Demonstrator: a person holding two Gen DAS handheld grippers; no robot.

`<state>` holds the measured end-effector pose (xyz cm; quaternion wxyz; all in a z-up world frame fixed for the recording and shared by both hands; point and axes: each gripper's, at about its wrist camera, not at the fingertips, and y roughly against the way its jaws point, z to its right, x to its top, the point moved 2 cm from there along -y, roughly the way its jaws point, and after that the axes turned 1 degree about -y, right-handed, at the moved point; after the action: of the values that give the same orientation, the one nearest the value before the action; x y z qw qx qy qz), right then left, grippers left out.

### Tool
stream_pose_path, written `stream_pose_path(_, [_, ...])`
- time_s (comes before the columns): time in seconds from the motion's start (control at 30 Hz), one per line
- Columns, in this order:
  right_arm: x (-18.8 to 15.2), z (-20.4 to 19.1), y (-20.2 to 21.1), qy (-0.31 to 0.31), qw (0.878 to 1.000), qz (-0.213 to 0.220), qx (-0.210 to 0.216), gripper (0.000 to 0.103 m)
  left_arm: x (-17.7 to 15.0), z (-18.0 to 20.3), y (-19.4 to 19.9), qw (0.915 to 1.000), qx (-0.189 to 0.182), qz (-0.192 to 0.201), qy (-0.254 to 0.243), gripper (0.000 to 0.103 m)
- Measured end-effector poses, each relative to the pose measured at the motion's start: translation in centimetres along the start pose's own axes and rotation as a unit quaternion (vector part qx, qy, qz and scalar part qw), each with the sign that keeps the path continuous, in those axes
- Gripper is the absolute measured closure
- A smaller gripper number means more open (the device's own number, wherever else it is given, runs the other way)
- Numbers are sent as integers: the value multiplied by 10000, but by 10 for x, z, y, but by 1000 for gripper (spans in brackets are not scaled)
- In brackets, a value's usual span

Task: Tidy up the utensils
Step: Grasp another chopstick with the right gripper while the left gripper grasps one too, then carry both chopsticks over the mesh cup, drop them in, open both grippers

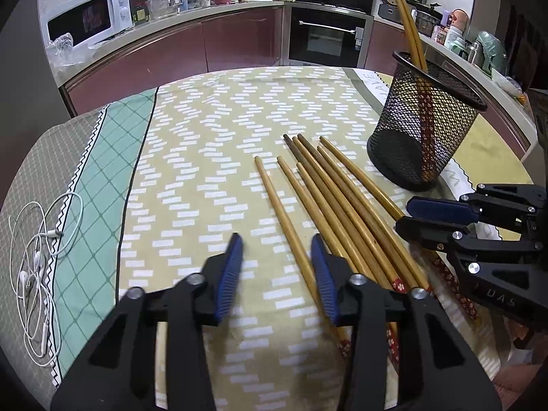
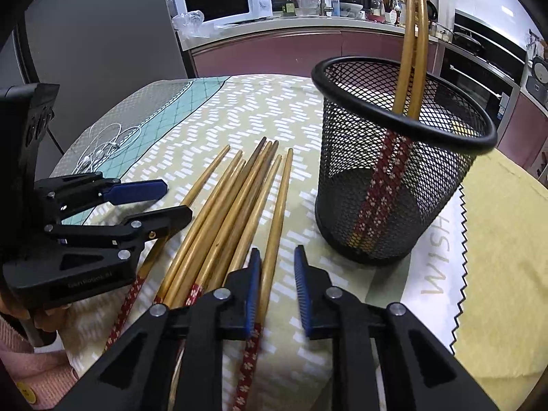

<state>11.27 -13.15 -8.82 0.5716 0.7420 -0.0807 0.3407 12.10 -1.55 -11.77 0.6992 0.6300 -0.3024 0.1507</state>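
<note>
Right wrist view showed two chopsticks (image 2: 412,51) already standing in the mesh holder (image 2: 394,171), while the loose chopsticks (image 2: 233,212) lay left of it. Both the left gripper (image 1: 276,250) and right gripper (image 2: 277,267) were parted, gripping nothing.

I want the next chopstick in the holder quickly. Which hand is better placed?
Probably right: its tool sits beside the holder, at the nearest chopstick. The left tool is farther off.

Black gripper (image 1: 276,257) frames, ribbed blue fingers (image 1: 230,274), silver screws, pink sleeve (image 2: 20,370).
</note>
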Motion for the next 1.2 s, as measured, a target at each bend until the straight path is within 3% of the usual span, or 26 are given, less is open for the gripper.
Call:
stream_pose_path(0.03, [0, 2, 1, -42, 10000, -3, 31, 95, 2, -1, -1, 10000, -6, 3, 46, 76])
stream_pose_path(0.13, [0, 7, 1, -206, 9997, 1, 141, 97, 3, -3, -2, 9999, -46, 18, 154, 88])
stream_pose_path(0.33, [-3, 9, 6, -309, 9992, 37, 245, 97, 1, -6, 0, 9993, -96, 79, 345, 95])
stream_pose_path(0.57, [-4, 8, 24, -323, 9979, 179, 524, 97, -4, -5, 13, 9990, -268, 162, 327, 96])
stream_pose_path(0.77, [-2, 7, 51, -307, 9942, 498, 907, 97, 5, -4, 47, 9964, -623, 495, 293, 96])
stream_pose_path(0.93, [2, 12, 82, -355, 9881, 904, 1196, 97, 17, 0, 80, 9910, -1013, 839, 257, 96])
stream_pose_path(1.2, [4, 23, 119, -354, 9824, 1376, 1216, 97, 32, 8, 127, 9796, -1533, 1294, 110, 96])
